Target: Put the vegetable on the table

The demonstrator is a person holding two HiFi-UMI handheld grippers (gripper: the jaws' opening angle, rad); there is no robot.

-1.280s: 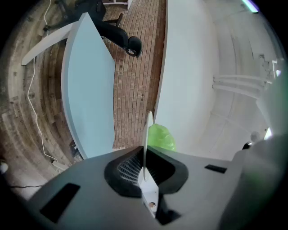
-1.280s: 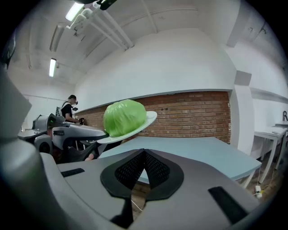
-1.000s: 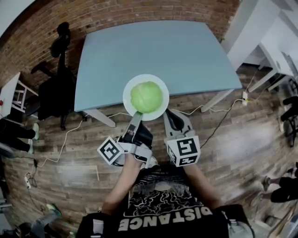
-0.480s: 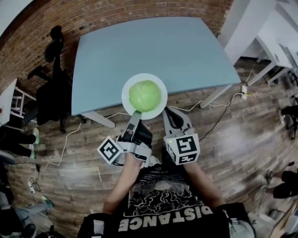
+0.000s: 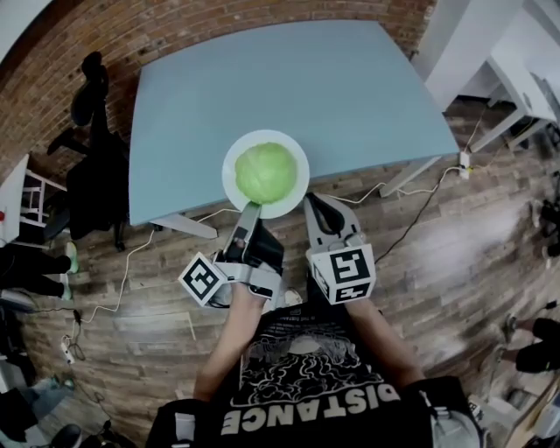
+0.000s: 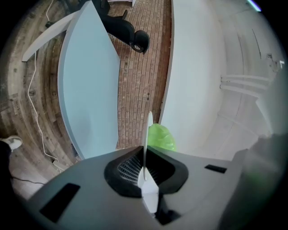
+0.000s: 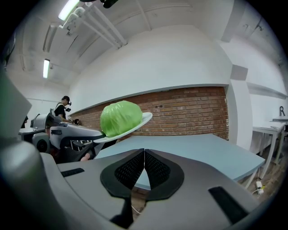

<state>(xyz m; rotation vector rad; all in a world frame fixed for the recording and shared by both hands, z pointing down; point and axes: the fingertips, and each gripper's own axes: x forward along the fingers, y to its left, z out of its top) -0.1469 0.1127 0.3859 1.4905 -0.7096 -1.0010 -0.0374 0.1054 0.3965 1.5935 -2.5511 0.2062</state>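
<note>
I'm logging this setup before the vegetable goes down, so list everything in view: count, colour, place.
table: one, pale blue, in front of the brick wall
plate: one, white, raised at the table's near edge
cabbage: one, green, on the plate
office chair: one, black, left of the table
desk: at least one, white, far right
brick wall: one, red-brown, behind the table
floor: one, brown wood planks, cables lying across it
left gripper: one, grey, shut on the plate's near rim
right gripper: one, grey, shut and empty, beside the plate
forearms: two, bare, behind the grippers
</note>
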